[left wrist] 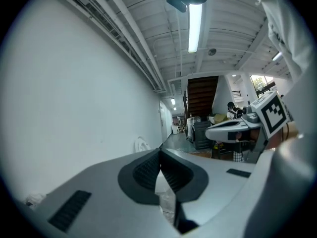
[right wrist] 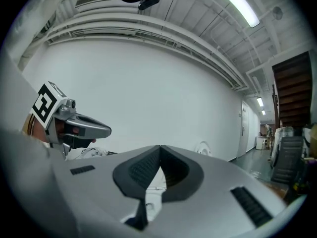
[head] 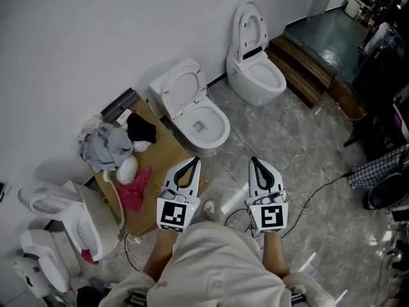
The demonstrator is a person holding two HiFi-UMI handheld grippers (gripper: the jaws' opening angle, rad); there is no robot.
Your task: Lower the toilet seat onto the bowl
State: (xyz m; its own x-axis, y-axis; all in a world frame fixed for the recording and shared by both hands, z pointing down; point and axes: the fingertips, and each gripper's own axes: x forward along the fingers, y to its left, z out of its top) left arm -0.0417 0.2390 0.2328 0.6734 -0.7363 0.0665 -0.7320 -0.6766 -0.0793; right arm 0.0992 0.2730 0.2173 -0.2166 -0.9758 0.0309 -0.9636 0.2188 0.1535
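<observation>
A white toilet (head: 206,125) stands ahead of me in the head view, its seat (head: 181,89) raised against the wall and the bowl open. My left gripper (head: 192,163) is shut and empty, held low near my body and short of that bowl. My right gripper (head: 257,163) is level with it, also shut with nothing between its pads. In the left gripper view the jaws (left wrist: 160,155) meet tip to tip, and the right gripper (left wrist: 233,128) shows beside them. In the right gripper view the jaws (right wrist: 160,150) are closed, with the left gripper (right wrist: 74,123) off to the left.
A second white toilet (head: 255,75) with its seat up stands farther right. A cardboard sheet (head: 163,158) holds a heap of clothes (head: 112,146) and a red cloth (head: 133,189). More toilets (head: 70,222) lie at the left. Cables (head: 319,187) cross the grey floor. A raised platform (head: 319,50) is far right.
</observation>
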